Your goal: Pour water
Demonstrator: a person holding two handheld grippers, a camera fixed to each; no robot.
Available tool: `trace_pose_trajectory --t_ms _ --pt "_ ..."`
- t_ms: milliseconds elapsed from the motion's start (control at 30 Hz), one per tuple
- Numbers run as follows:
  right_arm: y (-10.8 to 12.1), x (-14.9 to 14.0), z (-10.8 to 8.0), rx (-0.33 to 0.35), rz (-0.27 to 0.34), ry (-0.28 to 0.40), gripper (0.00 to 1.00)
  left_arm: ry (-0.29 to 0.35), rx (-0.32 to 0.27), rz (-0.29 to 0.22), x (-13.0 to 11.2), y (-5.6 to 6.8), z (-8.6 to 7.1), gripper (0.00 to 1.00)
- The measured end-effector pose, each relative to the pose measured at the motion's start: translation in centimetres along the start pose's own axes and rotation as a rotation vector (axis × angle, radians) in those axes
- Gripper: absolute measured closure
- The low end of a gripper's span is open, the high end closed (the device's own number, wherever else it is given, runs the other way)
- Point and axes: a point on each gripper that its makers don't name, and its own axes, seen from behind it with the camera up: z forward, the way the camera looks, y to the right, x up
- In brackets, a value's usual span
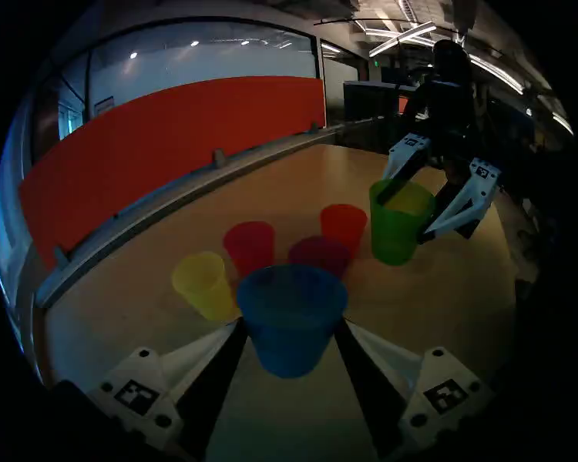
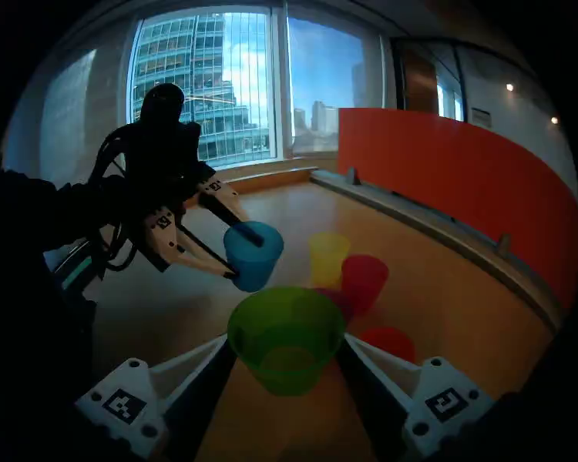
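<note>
Nearest the tabletop's (image 1: 458, 292) partition-side edge stands a yellow cup (image 1: 204, 285), with three red cups (image 1: 249, 246) clustered just beside it toward the middle. The left tool (image 1: 291, 327) is clenched on an upright blue cup (image 1: 291, 308) in front of that cluster. Farther right, the right tool (image 1: 404, 215) grasps a green cup (image 1: 397, 223), both fingers on its sides.

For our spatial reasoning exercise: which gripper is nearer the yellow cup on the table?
Left. The left gripper, holding the blue cup, is right beside the yellow cup; the right gripper, holding the green cup, is farther off, beyond the red cups.
</note>
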Motion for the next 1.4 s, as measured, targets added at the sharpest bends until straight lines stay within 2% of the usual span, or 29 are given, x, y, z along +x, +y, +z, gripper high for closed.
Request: trace_pose_trajectory --t_ms 400,667,1000,1400 --pt "0.3 -1.4 0.5 0.0 0.015 -0.026 0.11 -0.071 -0.023 0.007 -2.9 0.0 2.0 0.18" --pt "0.5 -1.7 0.9 0.001 0.022 -0.032 0.11 -0.088 -0.028 -0.008 -4.2 -0.2 3.0 0.18" --pt "0.5 -2.0 1.3 -0.002 0.03 -0.036 0.1 -0.084 -0.03 -0.025 -5.1 -0.4 3.2 0.18" --pt "0.5 -2.6 1.3 -0.007 0.03 -0.044 0.1 -0.108 -0.02 -0.037 -6.4 -0.8 2.5 0.18"
